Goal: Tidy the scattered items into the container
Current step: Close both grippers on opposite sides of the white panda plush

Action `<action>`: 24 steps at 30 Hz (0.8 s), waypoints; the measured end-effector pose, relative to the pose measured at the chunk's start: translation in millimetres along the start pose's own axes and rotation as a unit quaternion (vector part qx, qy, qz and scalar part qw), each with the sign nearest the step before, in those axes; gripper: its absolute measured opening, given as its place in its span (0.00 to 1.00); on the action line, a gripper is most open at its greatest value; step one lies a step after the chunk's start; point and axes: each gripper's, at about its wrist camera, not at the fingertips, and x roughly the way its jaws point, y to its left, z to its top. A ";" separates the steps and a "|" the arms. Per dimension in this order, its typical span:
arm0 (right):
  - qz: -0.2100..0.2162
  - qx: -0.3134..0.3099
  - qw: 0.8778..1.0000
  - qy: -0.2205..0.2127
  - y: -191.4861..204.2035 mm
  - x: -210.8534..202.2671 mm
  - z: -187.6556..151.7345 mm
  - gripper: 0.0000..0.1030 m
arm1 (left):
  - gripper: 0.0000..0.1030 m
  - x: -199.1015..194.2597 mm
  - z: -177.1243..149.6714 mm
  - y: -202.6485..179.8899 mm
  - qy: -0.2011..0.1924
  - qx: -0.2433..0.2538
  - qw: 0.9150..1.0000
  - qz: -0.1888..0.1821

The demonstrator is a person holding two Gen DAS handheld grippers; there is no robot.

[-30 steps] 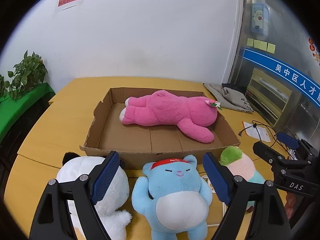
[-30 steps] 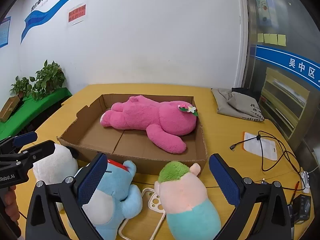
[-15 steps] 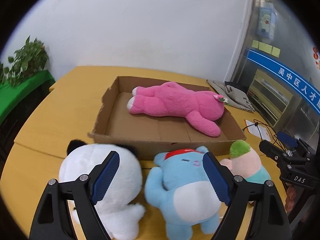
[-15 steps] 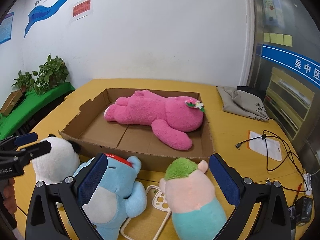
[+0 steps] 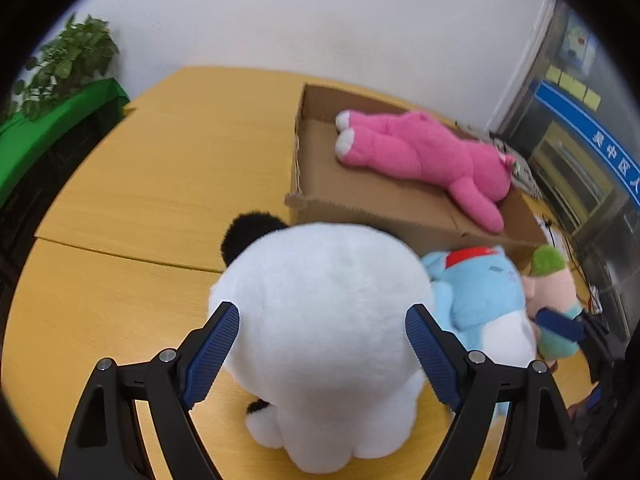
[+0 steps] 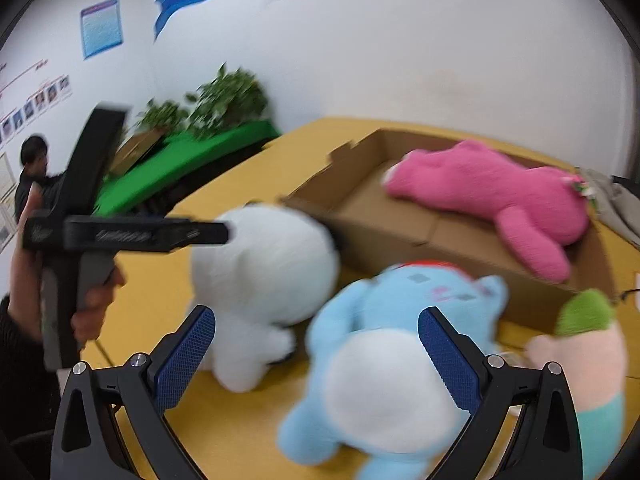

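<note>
Right wrist view: three plush toys (image 6: 380, 364) outside box (image 6: 400, 236).

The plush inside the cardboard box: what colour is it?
Pink, with white feet; clearest in the left wrist view.

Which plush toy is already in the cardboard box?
The pink plush, lying inside the cardboard box; the white, blue and green-haired plushes remain outside on the table.

A fluffy white plush panda (image 5: 324, 320) and a soft sky-blue plush toy (image 6: 400, 344) sit on a smooth, matt yellow wood-grain table (image 5: 160, 176). A fuzzy pink plush (image 5: 424, 156) lies in a rough brown corrugated cardboard box (image 5: 360, 204). The left gripper (image 5: 322, 350) shows matt black plastic and ribbed blue pads (image 5: 212, 350).
</note>
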 end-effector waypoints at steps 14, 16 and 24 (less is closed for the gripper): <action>0.006 0.021 0.999 0.047 68.0 113.0 -5.3 0.88 | 0.83 2.8 11.7 51.4 -0.015 -0.046 0.997 -0.062; 0.000 0.011 0.998 0.057 72.0 120.1 -6.1 0.88 | 0.83 10.6 16.7 56.7 -0.009 -0.045 0.996 -0.072; 0.067 0.097 0.991 0.065 48.6 139.4 -16.2 0.72 | 0.74 32.3 22.1 48.8 0.034 -0.008 0.994 -0.106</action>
